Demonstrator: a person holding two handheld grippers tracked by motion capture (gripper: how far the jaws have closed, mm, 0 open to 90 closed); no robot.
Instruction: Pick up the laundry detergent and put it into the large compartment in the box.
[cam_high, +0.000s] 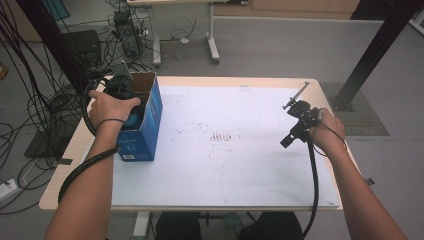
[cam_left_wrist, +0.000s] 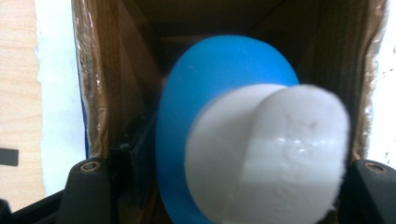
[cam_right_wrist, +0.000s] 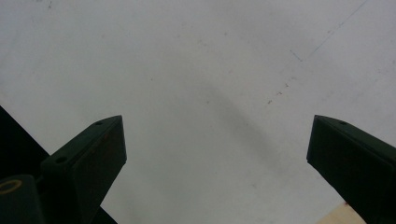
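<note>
A blue-and-white rounded object (cam_left_wrist: 219, 74) sits inside the open top of a blue cardboard box (cam_high: 147, 132) at the table's left. My left gripper (cam_left_wrist: 229, 186) reaches down into the box, with its jaws on either side of the object's white part (cam_left_wrist: 280, 154). The jaws stand slightly apart from the object and do not press on it. In the high view the person's hand covers most of the left gripper (cam_high: 120, 85), and a bit of the blue object (cam_high: 134, 120) shows below it. My right gripper (cam_right_wrist: 217, 140) hovers open above the white sheet (cam_right_wrist: 196, 60) with nothing between its jaws.
A white sheet (cam_high: 225, 165) covers most of the wooden table (cam_high: 75, 150). The box's brown inner walls (cam_left_wrist: 100, 93) close in on both sides of the left gripper. Cables and stands crowd the floor to the left and behind.
</note>
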